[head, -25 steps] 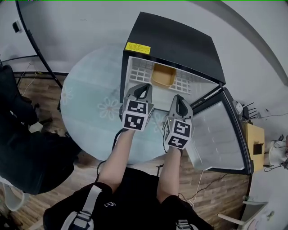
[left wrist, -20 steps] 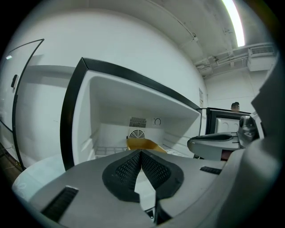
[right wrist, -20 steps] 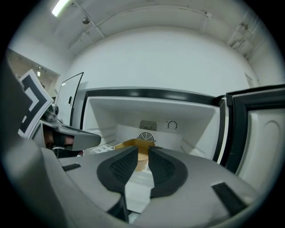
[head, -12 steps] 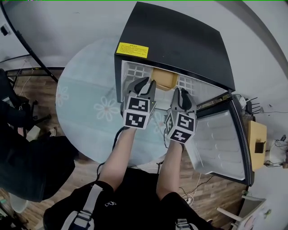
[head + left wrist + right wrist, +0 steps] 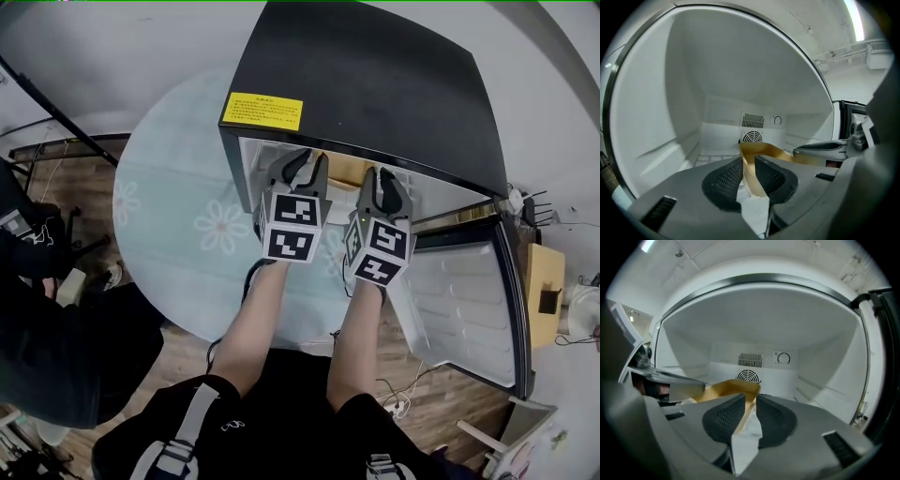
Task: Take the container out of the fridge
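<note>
Left gripper view has the left gripper (image 5: 749,161) reached into the open fridge (image 5: 375,75), with the near side wall of the tan container (image 5: 776,151) running straight up the slot between its jaws. The jaws are clamped onto that thin wall. The tray's open body spreads away to the right of the gripper and ahead of it, toward the back panel.

The right gripper (image 5: 751,401) mirrors this. The container's opposite side wall enters between its jaws, and the tray lies to that gripper's left and ahead. These jaws look pinched on the wall too, though a pale sliver shows beside the outer jaw, so that grip seems the less certain of the two.

From the head view only a strip of tan shows between the two grippers, just under the fridge's top edge. The container sits inside the cabinet, not yet drawn out.

It looks like a shallow, open, thin-walled tray, probably plastic, and I can see nothing in it from here, so I expect it to be light. Thin walls may flex or bow when squeezed, and a smooth surface could slide in the jaws. The two opposite side walls, gripped low enough that the rim does not fold, seem the sensible hold. Both sides should be kept level as it is drawn out of the fridge.
</note>
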A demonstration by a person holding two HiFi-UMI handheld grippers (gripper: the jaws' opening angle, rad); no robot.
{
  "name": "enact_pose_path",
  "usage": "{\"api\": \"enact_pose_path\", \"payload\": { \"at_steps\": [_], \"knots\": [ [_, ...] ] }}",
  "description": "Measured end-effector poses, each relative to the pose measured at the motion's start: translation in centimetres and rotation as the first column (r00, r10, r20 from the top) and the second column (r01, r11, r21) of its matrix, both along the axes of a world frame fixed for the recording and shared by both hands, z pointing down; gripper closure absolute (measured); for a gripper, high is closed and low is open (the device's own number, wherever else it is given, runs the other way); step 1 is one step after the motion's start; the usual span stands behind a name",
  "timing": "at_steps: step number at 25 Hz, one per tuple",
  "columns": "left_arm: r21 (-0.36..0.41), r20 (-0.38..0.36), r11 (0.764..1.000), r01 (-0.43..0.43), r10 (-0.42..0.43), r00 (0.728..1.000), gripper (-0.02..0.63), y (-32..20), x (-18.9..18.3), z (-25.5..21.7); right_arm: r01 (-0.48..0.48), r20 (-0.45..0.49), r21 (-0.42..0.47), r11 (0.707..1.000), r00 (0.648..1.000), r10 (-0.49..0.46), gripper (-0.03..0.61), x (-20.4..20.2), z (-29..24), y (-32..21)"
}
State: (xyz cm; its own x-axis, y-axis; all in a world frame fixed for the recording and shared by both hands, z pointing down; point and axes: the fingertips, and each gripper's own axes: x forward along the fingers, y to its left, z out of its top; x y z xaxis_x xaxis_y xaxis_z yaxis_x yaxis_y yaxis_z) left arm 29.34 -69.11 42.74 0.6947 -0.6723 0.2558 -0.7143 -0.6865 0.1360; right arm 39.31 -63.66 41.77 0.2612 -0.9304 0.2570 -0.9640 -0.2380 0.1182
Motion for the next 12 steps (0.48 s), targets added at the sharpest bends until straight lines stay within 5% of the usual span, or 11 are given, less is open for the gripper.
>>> {"api": "enact_pose_path", "payload": {
  "at_steps": [12],
  "knots": [
    [0.001,-0.006,1.0,-0.011,0.011,1.0,0.532,2.0,-0.3,0.6,0.014,0.07,0.018,1.0,0.997,-0.015,0.5,-0.8,1.2,1.8]
  ]
}}
